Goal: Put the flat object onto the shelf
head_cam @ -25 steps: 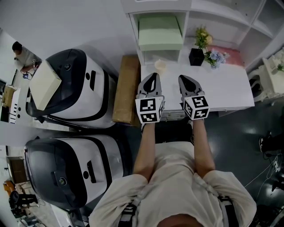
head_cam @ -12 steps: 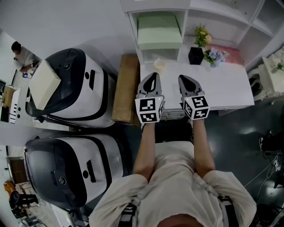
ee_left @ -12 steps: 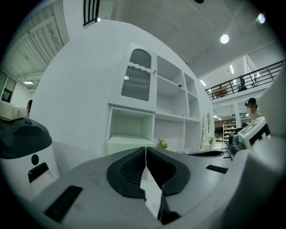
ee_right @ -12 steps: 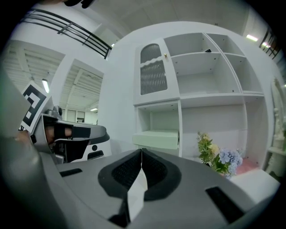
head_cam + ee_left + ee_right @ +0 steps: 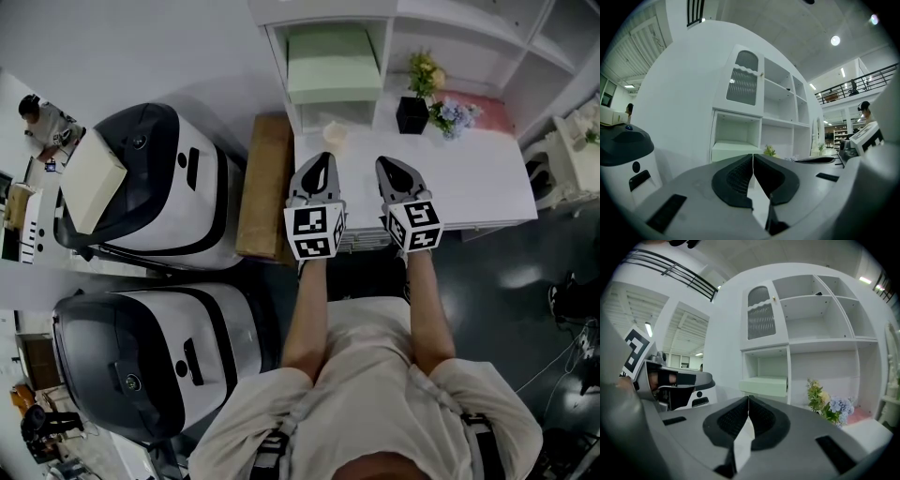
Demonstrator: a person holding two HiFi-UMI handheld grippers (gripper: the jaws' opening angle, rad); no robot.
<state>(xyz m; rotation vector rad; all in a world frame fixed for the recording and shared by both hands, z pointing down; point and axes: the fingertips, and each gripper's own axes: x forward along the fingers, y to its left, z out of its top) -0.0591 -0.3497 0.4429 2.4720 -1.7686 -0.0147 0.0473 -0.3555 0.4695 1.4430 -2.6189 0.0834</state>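
The pale green flat slab (image 5: 333, 66) lies in the lower-left compartment of the white shelf unit (image 5: 394, 42). Its broad face is level, and its wide front edge faces the person and runs across the opening. So, to judge by how things lie, the task's thing already sits on the shelf.

It lies almost straight ahead of the left claw (image 5: 321, 157), beyond the far edge of the white bench (image 5: 469, 178) and well apart from the tips. From the right claw (image 5: 386, 161) it lies ahead and off to the left, so the left hand is the nearer one. A small pale cup (image 5: 335, 134) stands on the bench between the left claw and the compartment. A dark flower pot (image 5: 412, 114) stands further right, ahead of the right claw.

Both claws are pressed together with nothing between their pads, as each gripper view shows, and they hover side by side above the near part of the bench.

Against the earlier frames almost nothing differs. The claws hold the same place and the same closed state, and the slab has not shifted. Only the head view has drifted a little, and the person at the far left edge sits slightly differently
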